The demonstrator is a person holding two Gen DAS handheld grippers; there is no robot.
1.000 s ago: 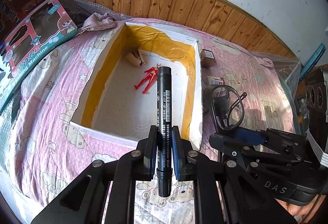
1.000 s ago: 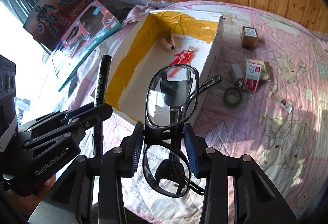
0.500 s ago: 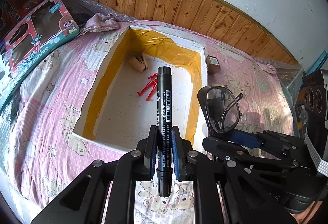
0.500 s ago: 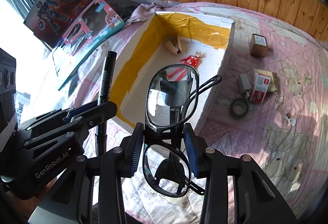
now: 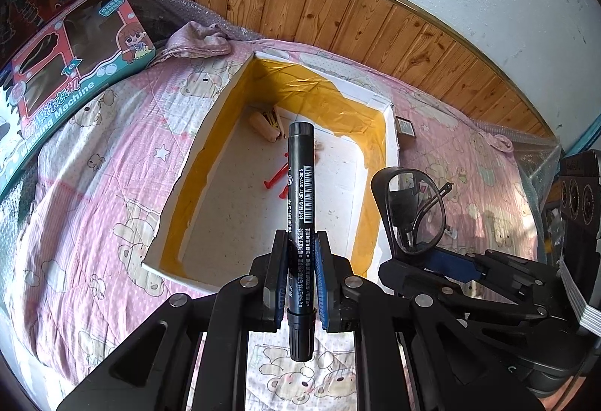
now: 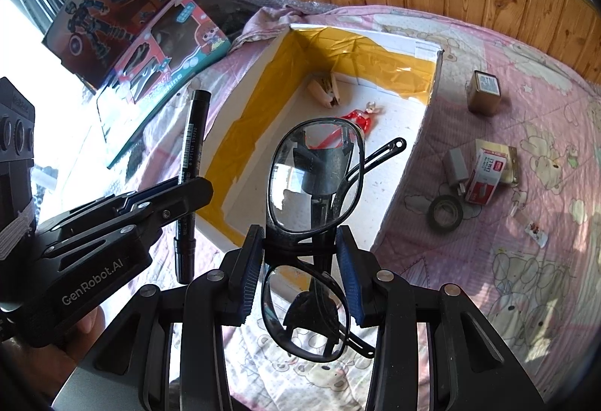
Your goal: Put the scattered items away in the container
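My left gripper (image 5: 298,249) is shut on a black marker (image 5: 300,185) that stands upright above the near end of the white box with yellow-taped inner walls (image 5: 225,133). My right gripper (image 6: 298,242) is shut on folded black glasses (image 6: 315,178), held over the box's near right corner (image 6: 398,182). Inside the box lie a red toy figure (image 6: 358,121) and a beige clip-like item (image 6: 325,89). Each gripper shows in the other's view: the marker (image 6: 193,148) on the left, the glasses (image 5: 413,212) on the right.
On the pink bear-print quilt right of the box lie a tape roll (image 6: 445,212), a red-and-white small box (image 6: 484,178), a grey adapter (image 6: 456,166), a brown cube box (image 6: 484,91) and a small wrapper (image 6: 537,232). Toy boxes (image 5: 64,80) lean at the left; wood panelling behind.
Both grippers have advanced toward and over the box with their loads; the box looks larger and nearer in both views. The grips are unchanged.
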